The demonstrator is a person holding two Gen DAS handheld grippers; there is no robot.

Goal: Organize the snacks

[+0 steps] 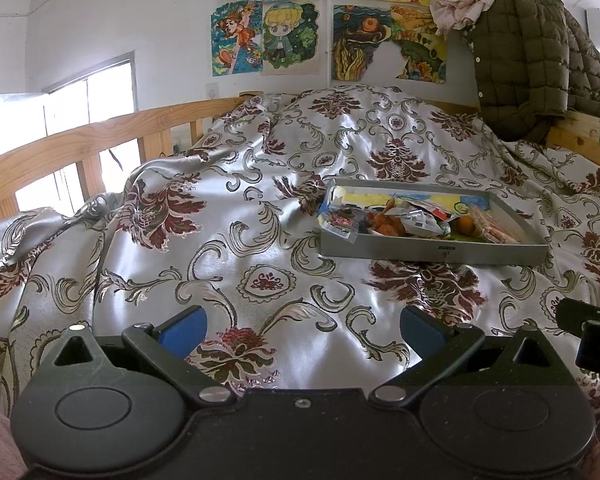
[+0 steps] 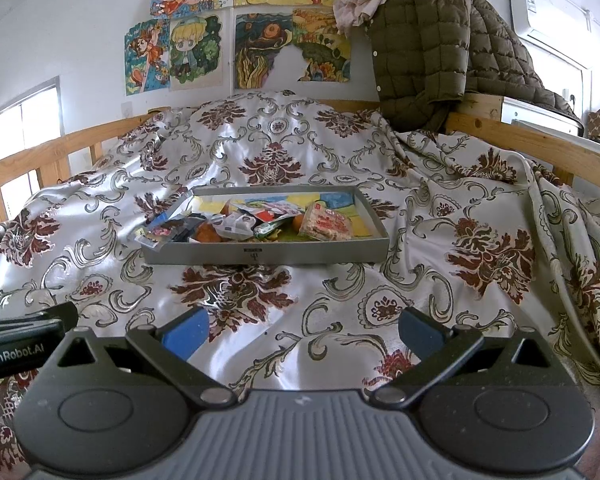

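A shallow grey tray (image 2: 268, 254) lies on the bed and holds several snacks: a clear pack of biscuits (image 2: 327, 223) at its right, oranges (image 2: 206, 235), and crumpled wrappers (image 2: 244, 222) in the middle. One dark packet (image 2: 162, 234) hangs over the tray's left rim. The tray also shows in the left wrist view (image 1: 432, 249), to the right of centre. My left gripper (image 1: 303, 330) is open and empty, low over the bedspread, well short of the tray. My right gripper (image 2: 303, 330) is open and empty, in front of the tray.
A shiny floral bedspread (image 2: 340, 152) covers the bed in folds. Wooden rails (image 1: 60, 152) run along both sides. A green quilted jacket (image 2: 424, 48) hangs over the far right corner. Drawings (image 2: 228, 36) hang on the far wall. The left gripper's body (image 2: 16, 340) shows at the lower left.
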